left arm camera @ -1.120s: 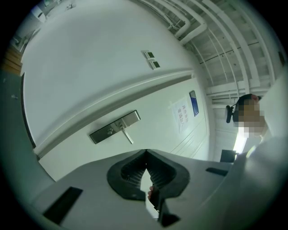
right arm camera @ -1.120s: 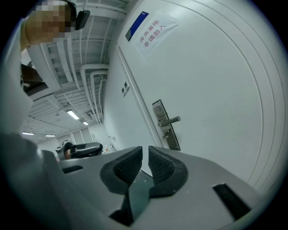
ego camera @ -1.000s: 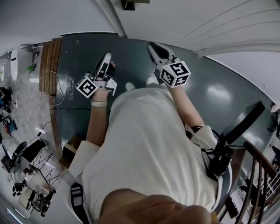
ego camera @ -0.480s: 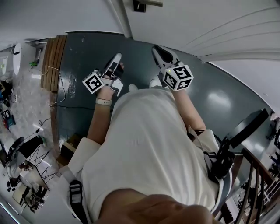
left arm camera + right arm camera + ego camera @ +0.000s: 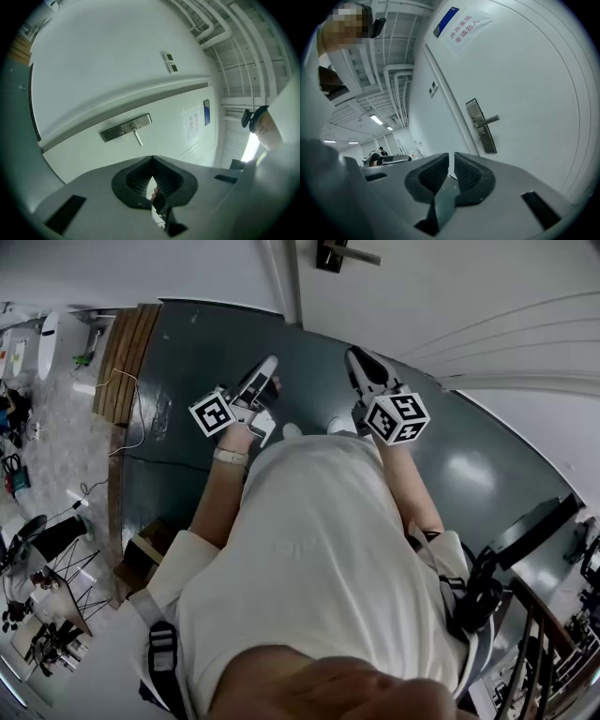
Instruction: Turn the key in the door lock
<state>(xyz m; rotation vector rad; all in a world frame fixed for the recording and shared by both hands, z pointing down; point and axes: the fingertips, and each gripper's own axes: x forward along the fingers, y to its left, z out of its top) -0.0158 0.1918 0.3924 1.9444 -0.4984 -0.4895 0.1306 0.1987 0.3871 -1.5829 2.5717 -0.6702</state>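
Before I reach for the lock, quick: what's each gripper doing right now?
Left gripper: closed, holding nothing.
Right gripper: barely open, narrow gap, empty.

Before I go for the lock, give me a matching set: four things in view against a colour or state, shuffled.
Things:
1. handle
2. sign
3. floor
4. left tongs

Colour or state:
a. shut
b. blue
c. silver
d. dark grey-green

Pairs: 1-c, 2-b, 3-d, 4-a
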